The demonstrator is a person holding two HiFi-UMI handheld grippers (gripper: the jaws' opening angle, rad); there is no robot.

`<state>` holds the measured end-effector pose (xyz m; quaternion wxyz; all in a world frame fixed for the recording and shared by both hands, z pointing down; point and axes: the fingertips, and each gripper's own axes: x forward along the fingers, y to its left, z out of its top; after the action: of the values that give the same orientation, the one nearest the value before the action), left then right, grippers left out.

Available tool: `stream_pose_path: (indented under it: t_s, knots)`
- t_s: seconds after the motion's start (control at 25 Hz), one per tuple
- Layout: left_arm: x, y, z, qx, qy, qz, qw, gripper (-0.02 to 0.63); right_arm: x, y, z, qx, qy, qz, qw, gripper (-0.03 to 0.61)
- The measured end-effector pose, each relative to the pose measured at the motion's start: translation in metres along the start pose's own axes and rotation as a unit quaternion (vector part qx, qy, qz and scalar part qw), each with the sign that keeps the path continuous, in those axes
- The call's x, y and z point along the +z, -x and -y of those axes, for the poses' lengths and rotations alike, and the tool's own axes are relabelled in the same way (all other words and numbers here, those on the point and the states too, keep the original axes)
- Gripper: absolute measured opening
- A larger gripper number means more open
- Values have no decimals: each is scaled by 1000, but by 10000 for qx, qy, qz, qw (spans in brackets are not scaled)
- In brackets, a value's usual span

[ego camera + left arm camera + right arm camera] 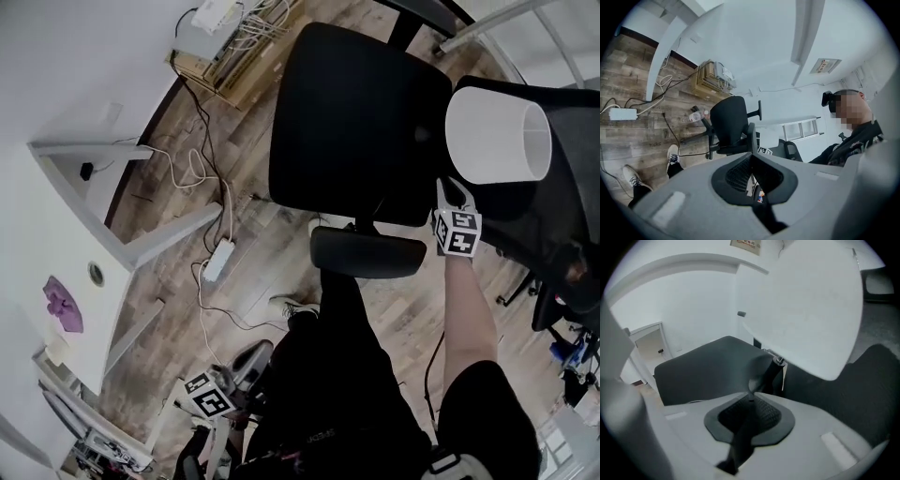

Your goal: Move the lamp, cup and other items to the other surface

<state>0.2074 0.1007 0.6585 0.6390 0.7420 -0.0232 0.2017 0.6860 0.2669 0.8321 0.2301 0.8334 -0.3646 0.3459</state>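
The lamp, with a white drum shade (pixel 497 136), hangs tilted over the black chairs at the right of the head view. My right gripper (pixel 454 199) reaches up to it from below, its marker cube just under the shade. In the right gripper view the shade (pixel 811 305) fills the upper right, and the right gripper (pixel 752 397) is shut on the lamp's dark stem (pixel 772 371). My left gripper (pixel 225 386) stays low by my legs. In its own view the left gripper (pixel 752 153) has its jaws together with nothing in them. No cup is in view.
A black office chair (pixel 361 122) stands right ahead, with a second dark chair (pixel 567 202) behind the lamp. A white desk (pixel 89 239) with a purple thing (pixel 62 305) on it is at the left. Cables and a power strip (pixel 217 261) lie on the wooden floor.
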Motion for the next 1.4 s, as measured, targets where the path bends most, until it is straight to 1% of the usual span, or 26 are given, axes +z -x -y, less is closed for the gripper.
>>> stream_pose_path:
  t_s: [0.04, 0.12, 0.2, 0.28, 0.36, 0.4, 0.48, 0.56, 0.64, 0.72, 0.8, 0.92, 0.96, 1.04, 1.12, 1.16, 1.2, 1.28, 1.4]
  knots:
    - [2, 8, 3, -58, -74, 72, 9999, -8, 3, 13, 0, -76, 33, 29, 10000, -4]
    - [4, 29, 10, -143, -231, 214, 9994, -8, 10, 43, 2, -233, -31, 128, 9996, -3]
    - [4, 52, 19, -202, -388, 359, 9984, -8, 24, 76, 2, -292, -246, 319, 9988, -2]
    - [1, 72, 32, -286, -550, 503, 9968, -8, 46, 114, 2, -246, -455, 624, 9967, -2]
    - [-2, 91, 43, -372, -744, 631, 9945, -8, 69, 155, -5, -92, -594, 998, 9932, -2]
    - [-2, 103, 48, -397, -849, 717, 9930, -8, 84, 172, -15, 58, -645, 1196, 9907, -2]
    - [3, 129, 52, -398, -1037, 960, 9892, -8, 119, 197, -54, 535, -742, 1557, 9836, -2]
    - [12, 159, 53, -379, -1174, 1277, 9841, -8, 159, 212, -113, 1194, -750, 1809, 9733, 0]
    - [20, 185, 51, -398, -1291, 1670, 9767, -8, 197, 222, -186, 1970, -506, 1982, 9588, 0]
    - [18, 213, 50, -429, -1380, 1994, 9692, -8, 214, 242, -262, 2722, -186, 2021, 9406, 0]
    - [12, 241, 51, -404, -1428, 2225, 9636, -8, 211, 272, -337, 3438, 112, 1953, 9185, 0]
    - [0, 278, 53, -285, -1498, 2567, 9544, -8, 192, 320, -440, 4486, 433, 1723, 8759, 0]
    - [-5, 289, 50, -257, -1501, 2690, 9510, -8, 181, 336, -470, 4819, 420, 1582, 8608, 0]
    - [-16, 312, 44, -176, -1467, 2903, 9455, -8, 155, 371, -524, 5457, 176, 1212, 8290, 0]
    - [-25, 331, 37, -119, -1418, 3127, 9391, -8, 133, 404, -570, 6009, -96, 814, 7951, 0]
    - [-30, 340, 34, -89, -1387, 3230, 9361, -8, 121, 421, -589, 6230, -80, 641, 7796, 0]
    - [-36, 347, 32, -60, -1346, 3325, 9334, -8, 108, 437, -606, 6417, 77, 499, 7653, 0]
    - [-47, 360, 26, -50, -1282, 3520, 9272, -8, 79, 465, -631, 6717, 639, 282, 7375, 0]
    - [-58, 376, 16, -34, -1177, 3732, 9202, -8, 40, 501, -654, 7067, 1371, 15, 6941, 0]
